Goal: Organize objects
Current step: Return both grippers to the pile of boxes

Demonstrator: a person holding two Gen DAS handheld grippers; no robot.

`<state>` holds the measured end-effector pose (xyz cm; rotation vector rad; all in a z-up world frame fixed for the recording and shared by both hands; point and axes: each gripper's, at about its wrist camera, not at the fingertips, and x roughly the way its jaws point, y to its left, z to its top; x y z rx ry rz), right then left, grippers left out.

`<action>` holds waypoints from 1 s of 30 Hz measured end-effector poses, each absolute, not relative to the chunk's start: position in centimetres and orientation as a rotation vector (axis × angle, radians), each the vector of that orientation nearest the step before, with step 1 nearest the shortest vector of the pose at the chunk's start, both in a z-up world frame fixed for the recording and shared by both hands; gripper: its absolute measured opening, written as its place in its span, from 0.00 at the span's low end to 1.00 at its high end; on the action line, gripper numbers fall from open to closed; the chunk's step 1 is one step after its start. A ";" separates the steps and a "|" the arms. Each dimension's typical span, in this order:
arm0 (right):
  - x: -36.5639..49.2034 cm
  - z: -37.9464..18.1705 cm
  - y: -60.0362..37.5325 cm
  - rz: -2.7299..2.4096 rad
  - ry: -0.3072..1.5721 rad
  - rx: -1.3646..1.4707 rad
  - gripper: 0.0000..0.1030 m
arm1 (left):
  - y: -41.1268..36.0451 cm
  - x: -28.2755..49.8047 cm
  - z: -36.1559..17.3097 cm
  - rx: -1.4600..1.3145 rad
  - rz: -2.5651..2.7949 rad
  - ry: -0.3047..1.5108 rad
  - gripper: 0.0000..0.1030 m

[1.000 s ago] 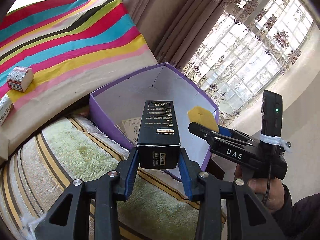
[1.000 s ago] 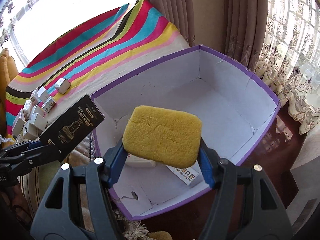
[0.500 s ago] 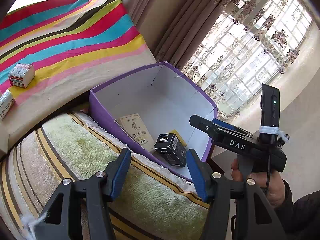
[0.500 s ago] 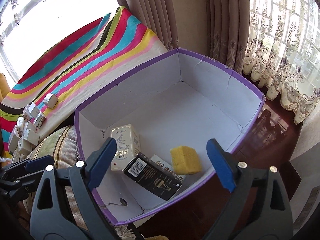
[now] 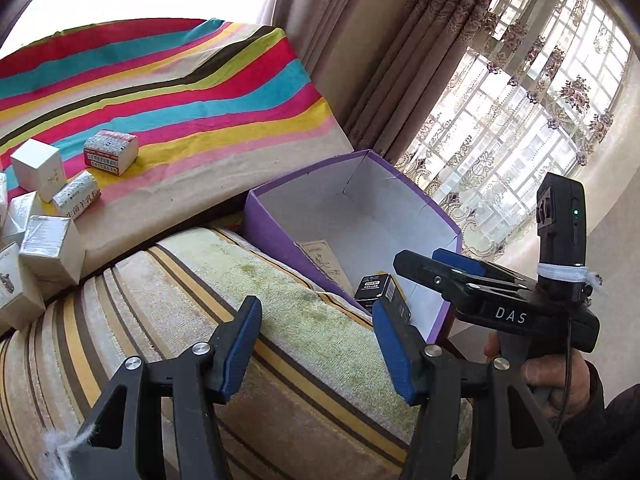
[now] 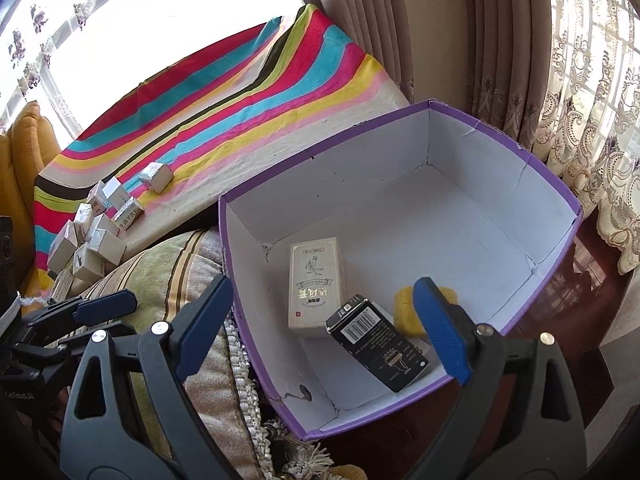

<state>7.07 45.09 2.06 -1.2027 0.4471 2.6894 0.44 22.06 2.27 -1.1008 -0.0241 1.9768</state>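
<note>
A purple box with a white inside (image 6: 500,184) stands beside a striped cushion; it also shows in the left wrist view (image 5: 272,232). In it lie a black carton (image 6: 376,340), a white carton (image 6: 316,280) and a yellow sponge (image 6: 404,308). My left gripper (image 5: 316,344) is open and empty above the cushion, left of the box. My right gripper (image 6: 324,320) is open and empty above the box's near end; it also shows in the left wrist view (image 5: 452,268). Several small white boxes (image 5: 40,236) lie on the striped cloth to the left.
A green and beige striped cushion (image 5: 208,292) lies under my left gripper. A table with a rainbow-striped cloth (image 5: 172,92) stands behind it. Curtains (image 6: 500,40) hang behind the box. Dark wooden floor (image 6: 580,280) shows to the right of the box.
Both grippers opened: the black carton and the yellow sponge dropped into the purple box. Both grippers then drew back, the left one turning toward the small boxes.
</note>
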 end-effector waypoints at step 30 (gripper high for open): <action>2.4 2.7 31.2 2.959 0.091 -1.403 0.90 | -1.6 -0.5 1.2 -1.236 2.659 -0.507 0.57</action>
